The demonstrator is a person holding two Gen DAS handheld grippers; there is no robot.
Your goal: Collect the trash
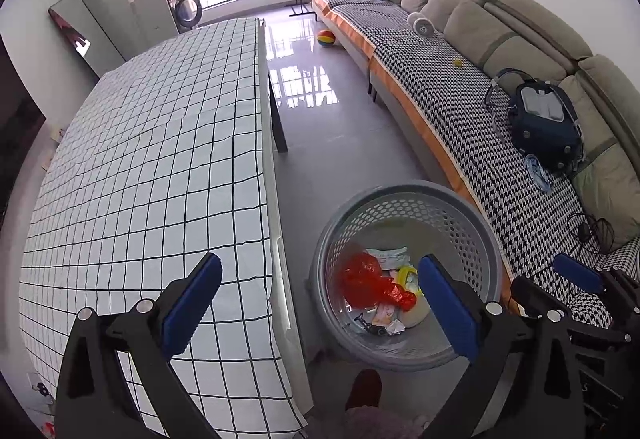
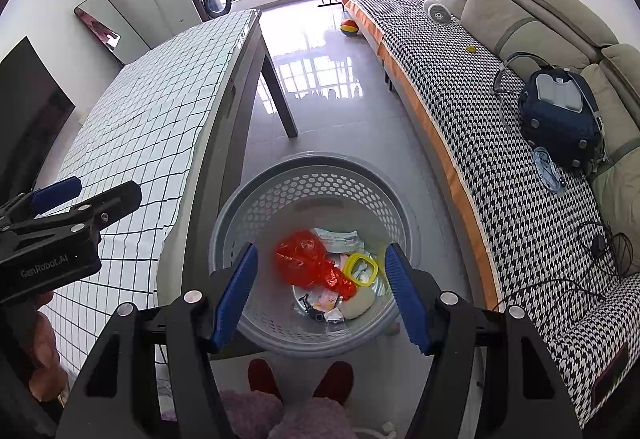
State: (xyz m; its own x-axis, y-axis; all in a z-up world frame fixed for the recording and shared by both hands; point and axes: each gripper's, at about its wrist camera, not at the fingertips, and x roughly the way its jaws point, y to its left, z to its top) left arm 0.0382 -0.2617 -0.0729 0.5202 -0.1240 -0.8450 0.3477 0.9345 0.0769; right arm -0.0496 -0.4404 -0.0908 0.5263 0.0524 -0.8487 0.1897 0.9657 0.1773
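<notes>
A grey perforated basket (image 2: 320, 163) stands on the floor between the table and the sofa. In it lie a crumpled red plastic bag (image 2: 308, 259), a yellow ring lid (image 2: 362, 269), white wrappers (image 2: 340, 239) and small scraps. My right gripper (image 2: 321, 249) hangs open above the basket with nothing between its blue pads. My left gripper (image 1: 320, 261) is open and empty too, straddling the table's edge and the basket (image 1: 400, 195). The red bag (image 1: 368, 279) shows between its fingers, down in the basket. Each gripper appears at the edge of the other's view: the left (image 2: 106, 187), the right (image 1: 552, 279).
A table under a black-and-white checked cloth (image 1: 160, 159) fills the left. A long sofa with a houndstooth cover (image 2: 500, 159) runs along the right, bearing a dark backpack (image 2: 560, 119) and cables. A person's red slippers (image 2: 260, 375) stand just before the basket. A coloured ball (image 1: 326, 38) lies far off.
</notes>
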